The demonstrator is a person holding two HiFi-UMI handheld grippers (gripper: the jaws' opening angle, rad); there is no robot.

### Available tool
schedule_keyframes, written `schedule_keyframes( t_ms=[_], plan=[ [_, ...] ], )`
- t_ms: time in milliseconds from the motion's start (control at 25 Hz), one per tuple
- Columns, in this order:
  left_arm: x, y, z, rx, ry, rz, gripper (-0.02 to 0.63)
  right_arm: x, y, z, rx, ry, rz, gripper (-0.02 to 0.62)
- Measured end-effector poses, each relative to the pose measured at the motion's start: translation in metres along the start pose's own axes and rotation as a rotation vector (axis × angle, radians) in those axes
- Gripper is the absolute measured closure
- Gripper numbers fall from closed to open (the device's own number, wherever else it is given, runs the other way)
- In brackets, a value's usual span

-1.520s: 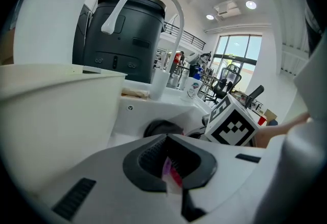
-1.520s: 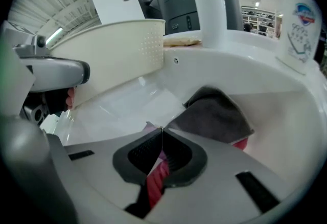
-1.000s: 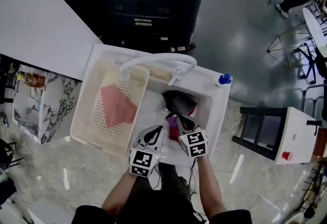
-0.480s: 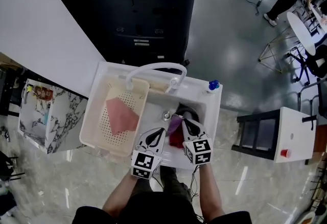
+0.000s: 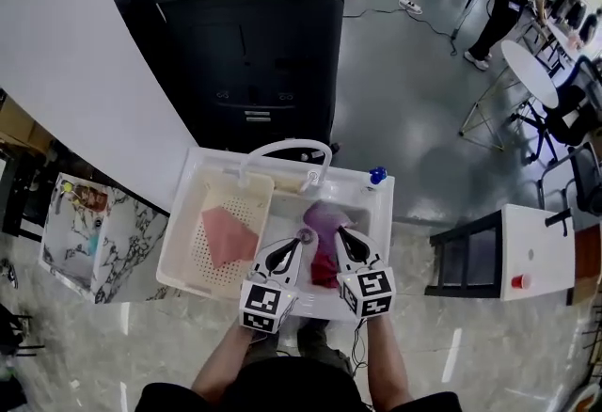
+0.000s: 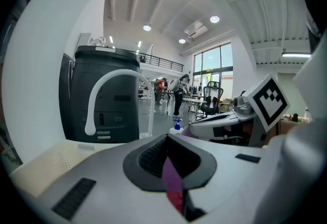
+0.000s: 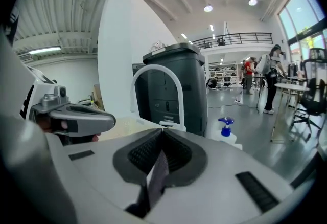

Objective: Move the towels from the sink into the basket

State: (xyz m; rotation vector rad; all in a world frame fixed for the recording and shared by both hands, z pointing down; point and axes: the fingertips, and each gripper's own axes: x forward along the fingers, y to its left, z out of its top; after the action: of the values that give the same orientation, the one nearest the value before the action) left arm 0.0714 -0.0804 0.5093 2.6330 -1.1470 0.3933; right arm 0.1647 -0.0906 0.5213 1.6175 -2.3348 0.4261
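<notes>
We hold the left claw (image 5: pixel 293 246) and right claw (image 5: pixel 340 237) clamped on seemingly one purple-and-red cloth towel (image 5: pixel 323 224) above the white plastic sink (image 5: pixel 381 213), high enough to clear the cream perforated basket (image 5: pixel 179 260) beside the sink.

Two hand-held tools are recorded, the left gripper (image 5: pixel 295 243) and the right gripper (image 5: pixel 342 236), each with a pale grey shell, black ribbed pads (image 6: pixel 151 157) set in a dark surround, and narrow black slots (image 6: pixel 74 198) let into the shell. A cube (image 5: pixel 263 305) of black-and-white square markers is carried at the rear of each. Thin black cables (image 5: pixel 356 340) are seen beneath, and dark short sleeves (image 5: pixel 174 394) are worn.
</notes>
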Motion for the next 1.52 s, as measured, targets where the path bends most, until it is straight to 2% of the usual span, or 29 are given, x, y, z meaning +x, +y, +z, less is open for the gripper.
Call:
schedule_keyframes(
  t_ms=[320, 720, 1080, 1520],
  plan=[
    [-0.017, 0.002, 0.043, 0.042, -0.076, 0.002, 0.603, -0.030, 0.006, 0.054, -0.032, -0.142, -0.032, 0.563],
    [-0.031, 0.010, 0.075, 0.093, -0.137, 0.019, 0.603, -0.049, 0.021, 0.119, -0.089, -0.288, -0.011, 0.563],
    [-0.071, 0.050, 0.089, 0.092, -0.179, 0.138, 0.603, -0.042, 0.062, 0.166, -0.153, -0.377, 0.078, 0.563],
    [-0.136, 0.107, 0.084, 0.060, -0.205, 0.312, 0.603, -0.022, 0.132, 0.208, -0.205, -0.455, 0.225, 0.563]
  ],
)
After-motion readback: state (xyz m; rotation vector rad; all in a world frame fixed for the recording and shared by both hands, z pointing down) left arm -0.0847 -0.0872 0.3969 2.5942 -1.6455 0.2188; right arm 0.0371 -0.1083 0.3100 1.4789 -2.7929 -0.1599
